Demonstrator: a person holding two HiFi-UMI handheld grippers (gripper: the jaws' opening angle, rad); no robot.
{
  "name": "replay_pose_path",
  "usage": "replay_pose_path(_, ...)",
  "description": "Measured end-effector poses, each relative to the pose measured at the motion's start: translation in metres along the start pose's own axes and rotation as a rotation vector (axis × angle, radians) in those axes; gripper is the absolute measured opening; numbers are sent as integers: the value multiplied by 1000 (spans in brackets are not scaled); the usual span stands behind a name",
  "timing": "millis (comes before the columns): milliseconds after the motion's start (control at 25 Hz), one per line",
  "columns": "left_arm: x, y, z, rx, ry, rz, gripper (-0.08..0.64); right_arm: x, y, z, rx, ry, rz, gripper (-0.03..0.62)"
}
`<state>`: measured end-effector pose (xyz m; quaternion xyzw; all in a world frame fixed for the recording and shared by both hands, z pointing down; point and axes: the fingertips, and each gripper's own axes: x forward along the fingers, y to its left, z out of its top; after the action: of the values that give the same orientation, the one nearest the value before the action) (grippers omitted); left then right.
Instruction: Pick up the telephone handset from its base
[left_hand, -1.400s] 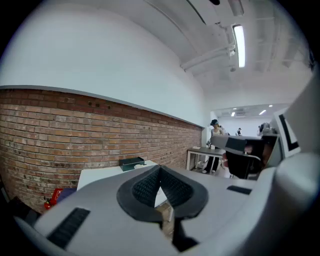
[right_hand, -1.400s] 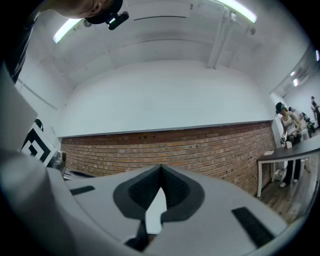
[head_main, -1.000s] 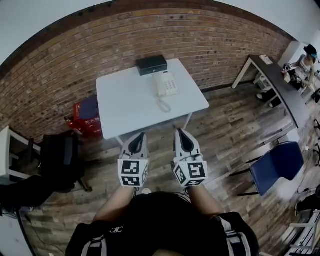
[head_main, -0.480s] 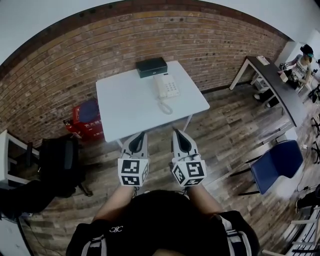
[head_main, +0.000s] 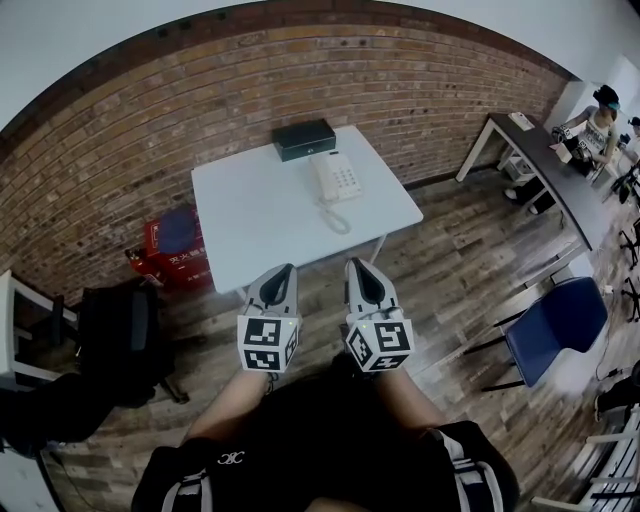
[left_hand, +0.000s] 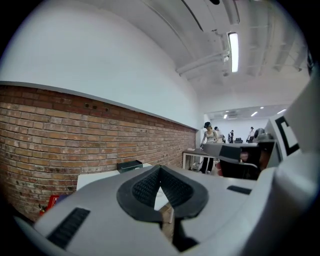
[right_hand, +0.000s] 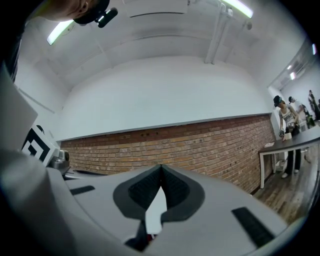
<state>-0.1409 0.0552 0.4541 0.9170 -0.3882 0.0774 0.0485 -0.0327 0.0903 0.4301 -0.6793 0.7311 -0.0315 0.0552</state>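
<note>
Left tongs (head_main: 281, 272): closed, empty, short of the near edge of the desk (head_main: 250, 215)
Right tongs (head_main: 354, 266): closed, empty, beside the left pair
Handset (head_main: 323, 180): on its base (head_main: 341, 176), far right part of the desk
Open room: bare desk top left of the base; black box (head_main: 304, 138) behind it

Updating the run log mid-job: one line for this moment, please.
left gripper: shut, empty | right gripper: shut, empty | handset: on base, untouched | phone on white table

left gripper (head_main: 279, 277) closed, right gripper (head_main: 361, 272) closed, side by side
</note>
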Motion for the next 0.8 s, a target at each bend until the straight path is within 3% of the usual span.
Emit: replay_pose_path(800, 137, 39, 15, -20, 31, 47, 2, 138, -86, -7, 22, 17, 38, -3)
